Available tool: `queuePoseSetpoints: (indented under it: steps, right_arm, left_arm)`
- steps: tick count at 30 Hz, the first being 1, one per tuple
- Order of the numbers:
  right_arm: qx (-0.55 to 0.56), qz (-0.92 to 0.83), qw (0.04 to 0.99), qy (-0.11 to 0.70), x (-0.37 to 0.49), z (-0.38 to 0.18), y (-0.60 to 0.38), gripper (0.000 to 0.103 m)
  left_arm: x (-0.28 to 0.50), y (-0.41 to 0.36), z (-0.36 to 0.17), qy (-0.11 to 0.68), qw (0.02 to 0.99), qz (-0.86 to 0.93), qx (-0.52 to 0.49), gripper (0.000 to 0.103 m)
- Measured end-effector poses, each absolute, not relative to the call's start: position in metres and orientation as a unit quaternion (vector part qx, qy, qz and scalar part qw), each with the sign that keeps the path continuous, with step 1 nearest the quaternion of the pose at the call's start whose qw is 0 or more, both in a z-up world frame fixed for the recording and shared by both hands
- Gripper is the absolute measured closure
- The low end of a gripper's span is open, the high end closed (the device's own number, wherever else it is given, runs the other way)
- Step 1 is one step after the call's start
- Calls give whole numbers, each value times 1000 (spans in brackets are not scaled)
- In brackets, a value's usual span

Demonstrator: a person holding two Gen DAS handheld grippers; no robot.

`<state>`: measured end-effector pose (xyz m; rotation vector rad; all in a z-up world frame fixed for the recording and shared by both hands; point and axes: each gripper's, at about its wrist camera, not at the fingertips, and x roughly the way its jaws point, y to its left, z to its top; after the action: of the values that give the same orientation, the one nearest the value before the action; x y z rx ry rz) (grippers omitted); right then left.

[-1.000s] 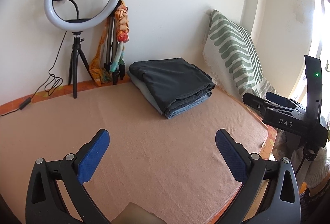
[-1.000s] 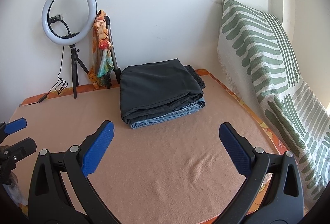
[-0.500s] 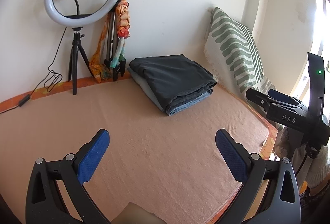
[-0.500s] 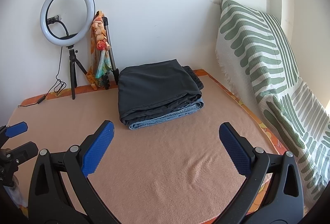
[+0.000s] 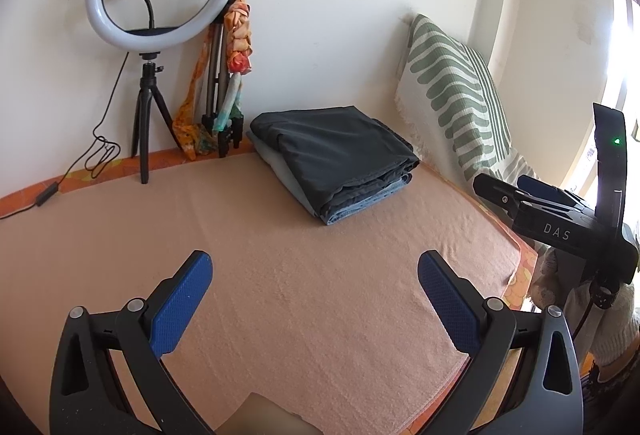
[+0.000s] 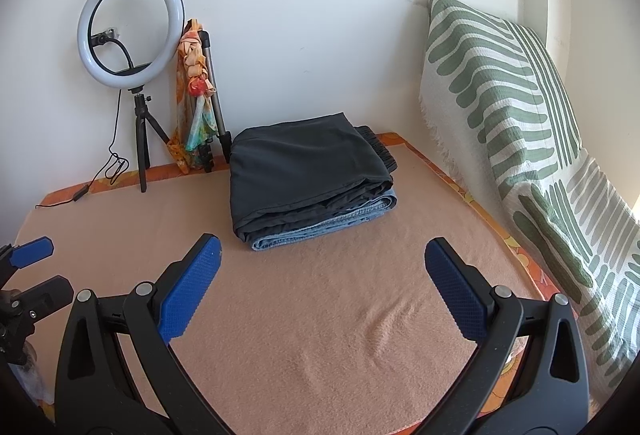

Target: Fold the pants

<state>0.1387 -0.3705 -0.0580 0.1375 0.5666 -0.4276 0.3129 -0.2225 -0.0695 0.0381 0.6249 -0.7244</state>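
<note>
Folding complete: both units withdrawn.
The left hand-held gripper [image 5: 314, 305] and right hand-held gripper [image 6: 322, 289] have backed off slightly, jaws spread and empty; the folded dark grey pants [image 6: 306, 165] remain stacked on folded blue denim pants [image 6: 324, 225].

Left claw [image 5: 314, 267] and right claw [image 6: 322, 253] both gape wide, empty, pointing toward twelve o'clock, level with each other.
</note>
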Motion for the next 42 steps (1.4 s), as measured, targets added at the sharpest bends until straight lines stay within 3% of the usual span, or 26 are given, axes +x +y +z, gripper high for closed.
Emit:
queuePoseSetpoints:
  steps: [42]
  right_arm:
    - [69, -207, 935, 281, 142, -62, -369, 0]
  left_arm:
    - [315, -217, -71, 296, 889, -350, 5, 1]
